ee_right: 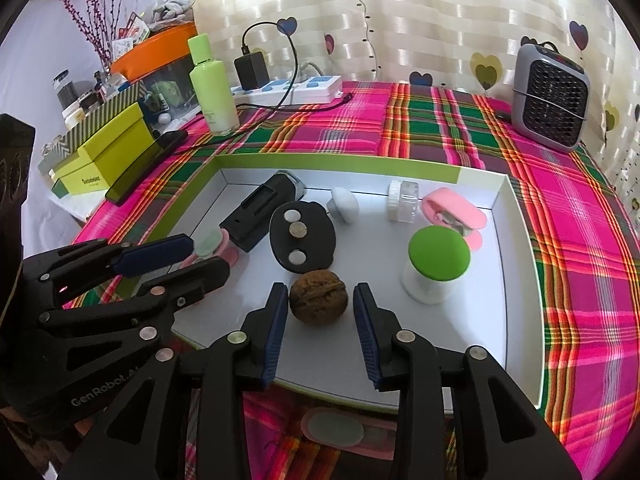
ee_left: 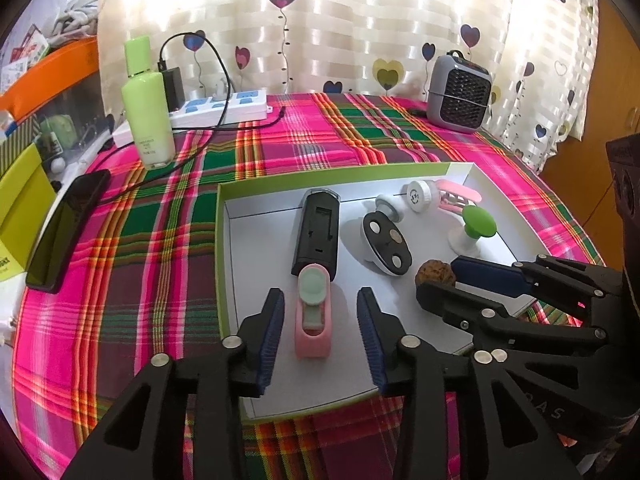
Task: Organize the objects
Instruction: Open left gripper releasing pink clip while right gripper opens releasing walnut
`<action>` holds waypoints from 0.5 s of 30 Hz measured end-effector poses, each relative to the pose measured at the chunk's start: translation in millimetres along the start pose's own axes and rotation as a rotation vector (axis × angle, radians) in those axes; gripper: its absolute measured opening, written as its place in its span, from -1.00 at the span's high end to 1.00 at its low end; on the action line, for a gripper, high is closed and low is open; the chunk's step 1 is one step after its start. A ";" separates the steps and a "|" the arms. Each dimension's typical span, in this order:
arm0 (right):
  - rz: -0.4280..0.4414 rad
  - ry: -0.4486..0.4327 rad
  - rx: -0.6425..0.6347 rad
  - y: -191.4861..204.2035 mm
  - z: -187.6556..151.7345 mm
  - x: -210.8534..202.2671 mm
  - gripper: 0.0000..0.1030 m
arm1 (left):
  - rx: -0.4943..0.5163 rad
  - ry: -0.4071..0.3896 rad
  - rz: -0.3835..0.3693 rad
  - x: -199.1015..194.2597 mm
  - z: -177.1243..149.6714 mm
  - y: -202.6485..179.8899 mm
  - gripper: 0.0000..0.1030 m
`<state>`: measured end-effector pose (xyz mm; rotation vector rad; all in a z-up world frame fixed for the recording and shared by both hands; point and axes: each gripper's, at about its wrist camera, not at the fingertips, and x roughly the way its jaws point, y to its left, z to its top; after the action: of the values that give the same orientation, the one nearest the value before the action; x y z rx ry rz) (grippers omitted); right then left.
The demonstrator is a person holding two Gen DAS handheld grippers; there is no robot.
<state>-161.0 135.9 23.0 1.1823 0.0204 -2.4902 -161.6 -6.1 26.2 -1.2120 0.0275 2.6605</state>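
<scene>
Nearest the lens, the left gripper [ee_left: 320, 320] was seen spread apart around a pink-and-green clip [ee_left: 313, 320] lying near the front left of the shallow green-rimmed box [ee_left: 219, 240], its pads not visibly touching it. Beside it, the right gripper [ee_right: 321, 316] was likewise held apart around a walnut [ee_right: 319, 297], with gaps on both sides. Behind these lay a black case [ee_left: 317, 232], an oval magnetic holder [ee_right: 302, 236] and a green-topped knob [ee_right: 438, 264].

Left tool [ee_left: 320, 316] open astride pink-green gadget [ee_left: 313, 316] in tray [ee_left: 224, 280].
</scene>
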 end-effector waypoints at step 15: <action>0.000 -0.040 0.027 -0.4 -7.4 -24.5 0.26 | 0.017 -0.026 0.034 -25.0 -9.5 -6.6 0.23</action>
<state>-141.6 145.8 36.4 1.1427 -0.0246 -2.5214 -137.3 -5.4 39.1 -1.1827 0.0674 2.6992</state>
